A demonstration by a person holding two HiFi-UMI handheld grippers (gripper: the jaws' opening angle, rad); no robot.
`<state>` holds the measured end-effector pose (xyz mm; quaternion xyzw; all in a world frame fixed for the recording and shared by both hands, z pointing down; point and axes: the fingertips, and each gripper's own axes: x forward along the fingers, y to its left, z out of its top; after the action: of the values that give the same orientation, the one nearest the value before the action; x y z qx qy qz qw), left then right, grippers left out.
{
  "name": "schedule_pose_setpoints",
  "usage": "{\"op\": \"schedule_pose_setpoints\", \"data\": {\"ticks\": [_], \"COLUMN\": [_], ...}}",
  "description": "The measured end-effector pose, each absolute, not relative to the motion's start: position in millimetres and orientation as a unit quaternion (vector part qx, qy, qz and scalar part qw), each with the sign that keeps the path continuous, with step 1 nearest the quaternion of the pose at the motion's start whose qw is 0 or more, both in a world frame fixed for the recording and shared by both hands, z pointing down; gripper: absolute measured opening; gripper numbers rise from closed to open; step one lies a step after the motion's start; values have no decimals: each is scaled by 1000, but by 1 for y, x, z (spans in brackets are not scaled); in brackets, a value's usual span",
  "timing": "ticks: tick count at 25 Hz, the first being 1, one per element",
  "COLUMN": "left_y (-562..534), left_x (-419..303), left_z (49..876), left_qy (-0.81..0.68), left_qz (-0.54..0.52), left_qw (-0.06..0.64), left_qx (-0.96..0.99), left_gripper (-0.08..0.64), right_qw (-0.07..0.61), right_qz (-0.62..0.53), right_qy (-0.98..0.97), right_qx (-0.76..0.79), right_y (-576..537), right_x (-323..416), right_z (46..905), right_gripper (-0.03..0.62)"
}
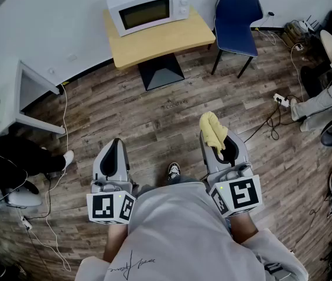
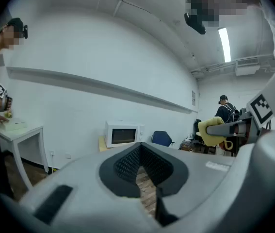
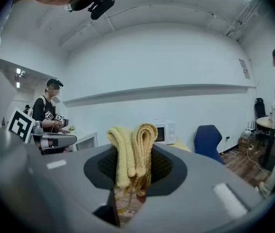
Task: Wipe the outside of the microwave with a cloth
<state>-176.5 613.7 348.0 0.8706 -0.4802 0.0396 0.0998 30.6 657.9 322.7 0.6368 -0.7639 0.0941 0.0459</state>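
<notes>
1. White desk, far left: flat panels with square corners, cut off by the frame edge. A seated person in dark clothing beside it showed only in part.
2. Left gripper: smooth grey shell, ribbed black pads. Its jaws met at the tips with nothing between them. It was held low over the floor.
3. Microwave: white box with a dark glass door, shut, its top clipped by the upper edge. It stood on a pale wooden table at the far wall, well apart from both grippers.
4. Floor: wood-grain planks, open room between grippers and table.
5. Right gripper: jaws clamped on the cloth, a yellow nubbly knit folded into two upright lobes. Its lower end was hidden between the pads.
6. Chair: blue moulded shell on thin dark legs, just right of the table.
7. Far right: a white power strip and loose cables.
</notes>
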Motion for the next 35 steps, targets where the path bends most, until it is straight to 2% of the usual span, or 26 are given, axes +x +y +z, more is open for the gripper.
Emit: {"op": "schedule_pose_setpoints", "data": {"ticks": [15, 21, 26, 35], "left_y": [601, 584, 552, 457], "left_x": [-132, -116, -105, -83], "left_z": [355, 360, 367, 365], "left_qy": [-477, -466, -463, -448], "left_qz": [63, 71, 73, 66], "left_qw": [96, 103, 110, 125], "left_qx": [871, 876, 877, 883], "left_gripper": [-11, -9, -11, -11], "right_qw": [30, 47, 66, 63], "right_qz": [127, 125, 130, 156], "right_qy": [-759, -763, -745, -740], "right_qx": [638, 633, 651, 651], "right_y": [645, 630, 605, 521], "right_x": [73, 79, 94, 112], "right_z": [338, 348, 359, 355], "right_gripper": [117, 107, 106, 109]}}
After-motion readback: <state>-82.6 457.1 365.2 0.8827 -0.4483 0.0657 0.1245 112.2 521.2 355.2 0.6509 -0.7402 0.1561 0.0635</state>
